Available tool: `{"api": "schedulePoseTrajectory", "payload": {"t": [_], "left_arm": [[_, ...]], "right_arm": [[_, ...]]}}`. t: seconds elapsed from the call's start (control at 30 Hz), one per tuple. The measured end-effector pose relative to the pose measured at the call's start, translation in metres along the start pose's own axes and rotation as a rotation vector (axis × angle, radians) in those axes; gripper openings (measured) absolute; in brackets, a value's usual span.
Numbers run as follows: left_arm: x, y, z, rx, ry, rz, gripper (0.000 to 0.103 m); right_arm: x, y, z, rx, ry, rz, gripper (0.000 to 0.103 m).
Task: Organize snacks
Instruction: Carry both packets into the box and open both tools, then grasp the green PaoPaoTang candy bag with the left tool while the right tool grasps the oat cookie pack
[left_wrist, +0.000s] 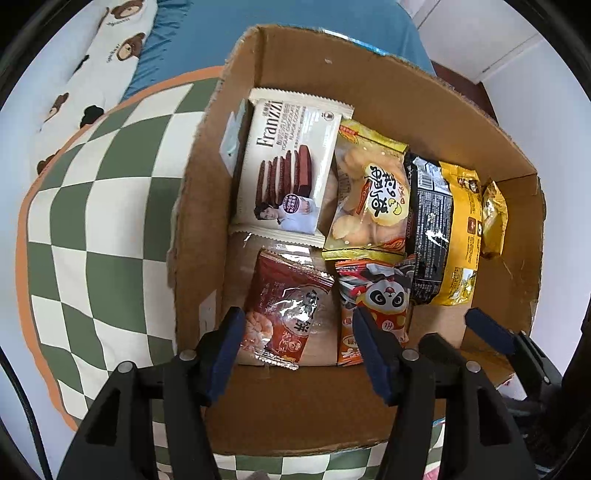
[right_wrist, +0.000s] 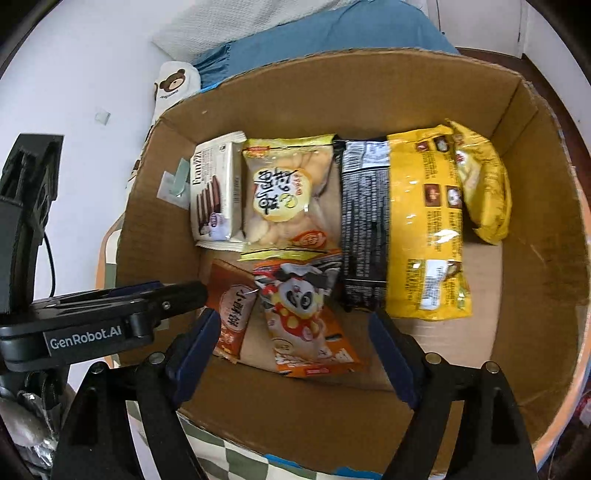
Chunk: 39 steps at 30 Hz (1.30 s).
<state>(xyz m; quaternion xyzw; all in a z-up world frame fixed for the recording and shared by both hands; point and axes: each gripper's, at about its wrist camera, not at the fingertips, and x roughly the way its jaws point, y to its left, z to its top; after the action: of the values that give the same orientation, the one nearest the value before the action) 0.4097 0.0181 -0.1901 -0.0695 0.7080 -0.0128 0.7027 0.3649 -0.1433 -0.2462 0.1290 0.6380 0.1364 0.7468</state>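
Inside the box (left_wrist: 369, 92), we see snacks packed flat: wafers (left_wrist: 284, 166) far-left corner, yellow bag (right_wrist: 428, 221) right. Our left gripper (left_wrist: 295, 350) and right gripper (right_wrist: 291, 350) hang released above red packet (left_wrist: 284, 310) and panda packet (right_wrist: 306, 310).

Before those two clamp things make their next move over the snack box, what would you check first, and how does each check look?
1. Left fingers free of the red shrimp-cracker packet: ok, they stand apart and the packet lies between them unpressed.
2. Right fingers empty: ok, open above the panda packet.
3. Packets inside the cardboard box: ok, all lie on its floor.
4. Free floor left in the box: ok, bare cardboard at the near right corner.
5. The two grippers clear of each other: cannot tell, they are close.
6. More snacks waiting outside the box: cannot tell.
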Motion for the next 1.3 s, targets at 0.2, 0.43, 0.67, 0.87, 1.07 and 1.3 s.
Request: {"api": "schedulePoseTrajectory", "payload": {"t": [0.2, 0.43, 0.67, 0.87, 1.07, 1.3], "left_arm": [[-0.015, -0.009, -0.024, 0.041, -0.092, 0.050, 0.059], [-0.041, -0.023, -0.065, 0.070, -0.248, 0.069, 0.059], [-0.085, -0.039, -0.113, 0.095, -0.454, 0.073, 0.059], [-0.111, -0.049, -0.144, 0.123, -0.536, 0.070, 0.059], [-0.133, -0.059, -0.174, 0.146, -0.618, 0.079, 0.059], [-0.152, -0.065, -0.205, 0.148, -0.670, 0.053, 0.059]], "right_arm": [[-0.022, -0.016, -0.012, -0.010, -0.040, -0.057, 0.085], [-0.059, -0.027, -0.039, -0.051, -0.117, -0.110, 0.085], [-0.111, -0.017, -0.075, -0.133, -0.266, -0.180, 0.085], [-0.154, -0.016, -0.102, -0.147, -0.358, -0.169, 0.085], [-0.188, -0.012, -0.130, -0.168, -0.423, -0.169, 0.089], [-0.216, -0.009, -0.157, -0.167, -0.475, -0.149, 0.090]]}}
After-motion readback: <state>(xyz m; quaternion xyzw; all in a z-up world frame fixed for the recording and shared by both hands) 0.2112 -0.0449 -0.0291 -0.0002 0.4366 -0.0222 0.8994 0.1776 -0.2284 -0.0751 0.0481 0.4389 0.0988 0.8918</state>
